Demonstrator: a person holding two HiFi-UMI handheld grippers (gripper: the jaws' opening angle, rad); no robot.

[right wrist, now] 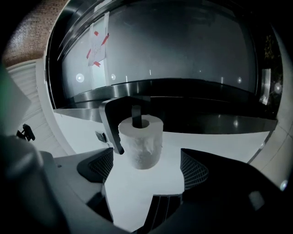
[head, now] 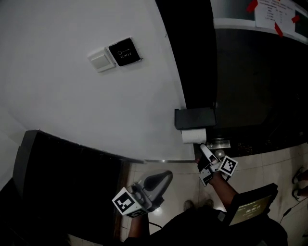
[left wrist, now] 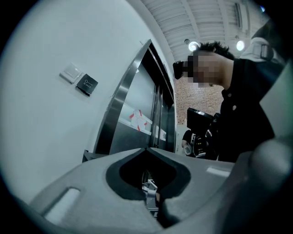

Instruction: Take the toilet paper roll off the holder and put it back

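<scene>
The black holder [head: 194, 118] hides part of the toilet paper roll [head: 193, 136]. At one o'clock, the paper sign [head: 276, 14] runs off the picture's edge, its words too small to read.

Clear approach to the roll [right wrist: 142, 144]; holder cover [right wrist: 110, 125] crowds one side.

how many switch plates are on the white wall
2. A white switch plate, and a black exit plate right beside it, both up and left of the toilet paper holder in the head view. No others show.
</scene>
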